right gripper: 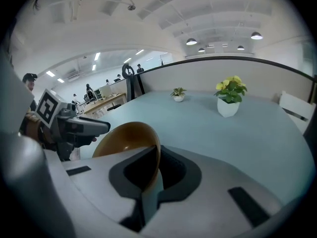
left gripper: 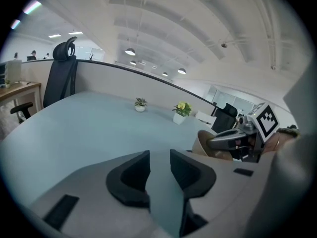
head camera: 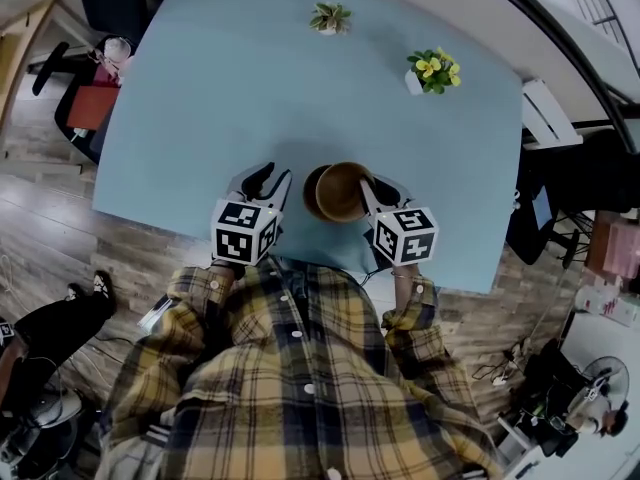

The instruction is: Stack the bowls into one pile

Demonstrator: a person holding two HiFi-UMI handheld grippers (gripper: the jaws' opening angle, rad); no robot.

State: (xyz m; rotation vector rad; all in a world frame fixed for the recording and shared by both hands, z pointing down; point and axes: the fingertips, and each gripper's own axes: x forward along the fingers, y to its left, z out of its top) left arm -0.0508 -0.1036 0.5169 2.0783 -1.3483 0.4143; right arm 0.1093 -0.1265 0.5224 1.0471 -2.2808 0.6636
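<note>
Here the right gripper (right gripper: pixel 157 170) is clamped on the rim of a tilted, tan, round wooden bowl (head camera: pixel 340 190), near the pale blue table's (head camera: pixel 220 98) 6 o'clock edge. A darker brown bowl (head camera: pixel 311 190) peeks out at its 9 o'clock. Further toward 9 o'clock, the left gripper (left gripper: pixel 159 170) has its jaws apart with nothing between them. A yellow-flowered potted plant (head camera: pixel 433 70) stands at the tan bowl's 1 o'clock.
</note>
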